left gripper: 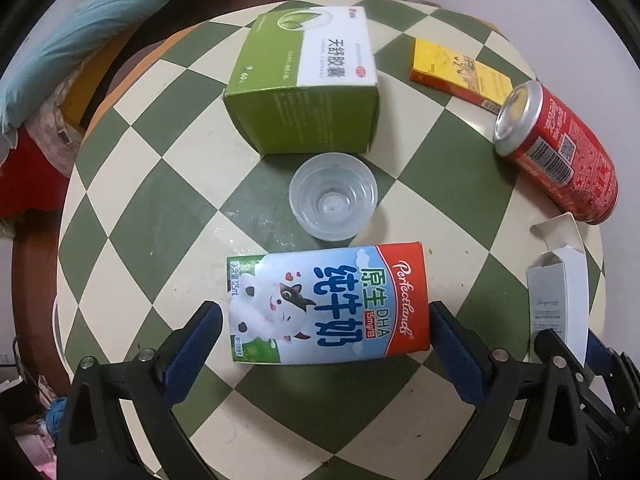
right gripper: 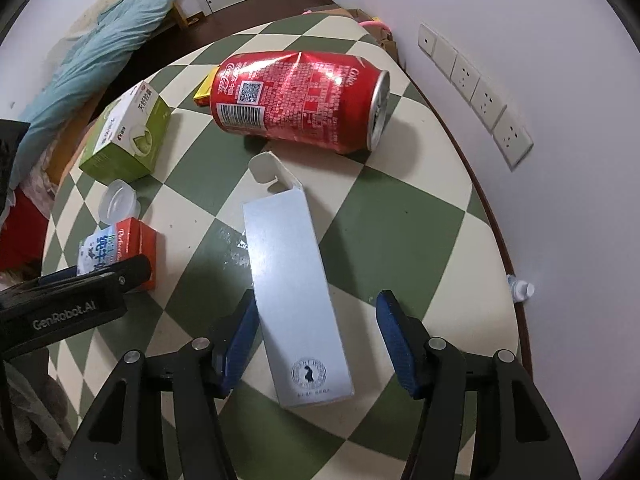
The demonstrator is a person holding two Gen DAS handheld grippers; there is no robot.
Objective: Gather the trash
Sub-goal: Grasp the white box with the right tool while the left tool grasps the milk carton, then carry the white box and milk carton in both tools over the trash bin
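The milk carton (left gripper: 326, 306) is lain flat on the checkered bench (left gripper: 168, 208), straddled crosswise by the wide-spread left claw (left gripper: 326, 332), while the white box (right gripper: 294, 300) is framed lengthwise by the wide right claw (right gripper: 316, 340).

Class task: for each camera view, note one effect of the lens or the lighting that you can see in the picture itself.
Left wrist view: the lens bends the checked table into a bulging dome, and black corners frame the picture. Right wrist view: glare streaks the red can, a bright sheen lies along the grey box, and soft shadows fall beside both.
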